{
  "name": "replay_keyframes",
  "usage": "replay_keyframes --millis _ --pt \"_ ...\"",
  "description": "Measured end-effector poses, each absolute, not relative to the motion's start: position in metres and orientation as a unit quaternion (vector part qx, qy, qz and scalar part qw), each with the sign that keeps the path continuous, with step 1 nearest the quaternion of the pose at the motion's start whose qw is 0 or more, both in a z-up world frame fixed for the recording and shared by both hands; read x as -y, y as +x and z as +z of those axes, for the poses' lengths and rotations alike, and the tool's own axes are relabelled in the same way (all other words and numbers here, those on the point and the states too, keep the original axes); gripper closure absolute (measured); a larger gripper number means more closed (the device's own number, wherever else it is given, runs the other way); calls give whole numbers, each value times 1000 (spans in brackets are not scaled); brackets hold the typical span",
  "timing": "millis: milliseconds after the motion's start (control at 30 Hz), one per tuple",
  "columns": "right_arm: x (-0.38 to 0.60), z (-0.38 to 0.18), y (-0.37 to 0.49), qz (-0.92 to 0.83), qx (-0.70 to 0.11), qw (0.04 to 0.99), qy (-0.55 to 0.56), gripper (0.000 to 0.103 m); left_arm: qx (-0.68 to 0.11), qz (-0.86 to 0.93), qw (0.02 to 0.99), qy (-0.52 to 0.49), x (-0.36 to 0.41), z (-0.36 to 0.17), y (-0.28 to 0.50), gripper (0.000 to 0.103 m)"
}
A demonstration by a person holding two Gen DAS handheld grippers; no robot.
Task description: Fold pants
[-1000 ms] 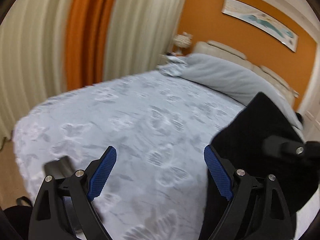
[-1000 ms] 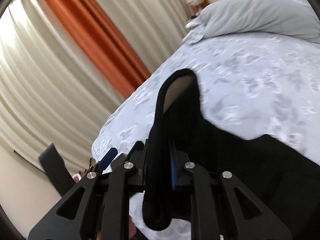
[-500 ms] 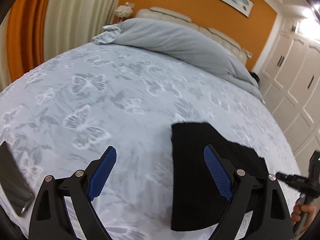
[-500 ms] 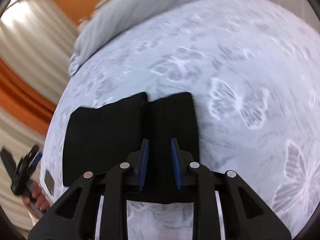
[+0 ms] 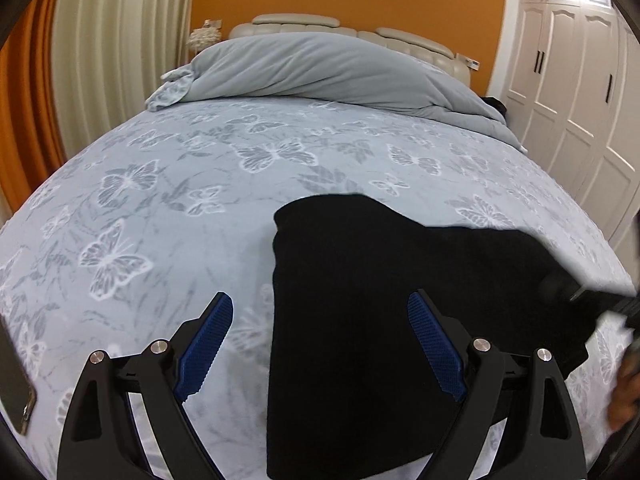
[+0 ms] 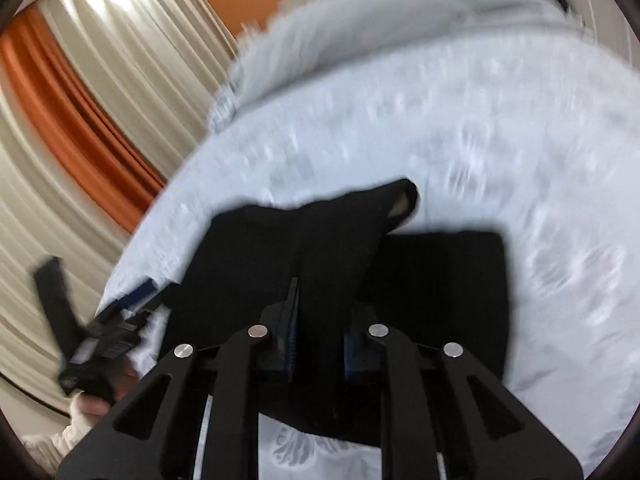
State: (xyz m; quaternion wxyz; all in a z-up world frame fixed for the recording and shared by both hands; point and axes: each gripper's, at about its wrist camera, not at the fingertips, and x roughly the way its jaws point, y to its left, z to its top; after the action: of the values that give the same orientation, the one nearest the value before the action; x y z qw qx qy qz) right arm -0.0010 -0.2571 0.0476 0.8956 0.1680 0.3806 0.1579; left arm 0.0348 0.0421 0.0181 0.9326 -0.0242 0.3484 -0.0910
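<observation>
Two claws work over black pants (image 5: 360, 300) that lie folded on a bed (image 5: 168, 216) with a pale butterfly-print cover. The right claw (image 6: 318, 328) is clamped on a raised fold of the pants, the cloth bunched between its blue pads; half a second ago its jaws stood a little apart around the flat cloth, and they have just been closing, with the fabric now lifted into a ridge whose end curls open. The left claw (image 5: 320, 344) stands wide open just above the near edge of the pants, gripping nothing, its right pad over the black cloth and its left pad over bare cover. Compared with a second ago, the left view has swung from the curtains (image 5: 104, 40) to face the headboard, and the pants have come down from hanging to rest on the bed. A dark phone (image 5: 16, 384) lies at the left edge. No writing can be read anywhere; the right view is blurred.
</observation>
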Motion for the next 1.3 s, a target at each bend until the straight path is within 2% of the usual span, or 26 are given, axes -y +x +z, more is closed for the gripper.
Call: replay_keyframes --millis 100,167,233,300,367,467,567,600,633,667,700,800,900,967,1033,1067,1167,1233,1300 --pt "274 58 -16 123 -374 908 141 86 -340 -104 934 -16 -36 17 30 16" --pt "283 18 -6 86 -435 890 108 79 -351 -106 930 1 -28 10 32 16" --pt "298 -12 -2 78 -459 870 163 72 -369 -100 924 10 -22 2 37 16" --pt "307 12 -7 78 -427 880 192 72 -375 -99 922 12 -20 0 39 16" --pt "298 54 -15 79 -356 917 162 72 -362 -94 927 8 -24 5 36 16" --pt "274 64 3 129 -358 911 159 72 -356 -88 930 1 -29 9 37 16" --pt "255 19 46 114 -419 894 109 75 -372 -75 925 2 -30 2 43 16" --pt "256 2 56 83 -438 890 98 83 -379 -72 923 8 -30 -2 45 16" --pt "265 -8 63 62 -447 886 110 102 -382 -68 922 12 -29 -4 45 16" --pt "276 -3 61 61 -439 882 157 101 -383 -66 921 15 -29 -5 46 16" --pt "278 7 58 65 -428 884 178 96 -383 -65 921 15 -30 -5 46 16" --pt "246 35 47 119 -397 899 143 94 -375 -48 925 26 -31 -2 46 16" --pt "206 10 71 164 -441 875 114 94 -367 -32 930 21 -41 5 46 16" --pt "198 -23 100 148 -472 862 110 100 -373 -27 927 3 -53 7 48 16" --pt "200 -15 108 140 -461 866 136 100 -383 -15 924 -10 -65 6 52 16" --pt "199 -2 107 130 -455 870 141 93 -386 -9 922 -14 -69 5 54 16" --pt "173 20 100 163 -435 877 122 93 -387 -1 922 -28 -80 8 58 16" --pt "146 9 112 176 -454 870 83 93 -385 3 923 -26 -79 10 61 16" --pt "137 -13 120 158 -471 866 57 98 -385 3 923 -18 -76 10 63 16"
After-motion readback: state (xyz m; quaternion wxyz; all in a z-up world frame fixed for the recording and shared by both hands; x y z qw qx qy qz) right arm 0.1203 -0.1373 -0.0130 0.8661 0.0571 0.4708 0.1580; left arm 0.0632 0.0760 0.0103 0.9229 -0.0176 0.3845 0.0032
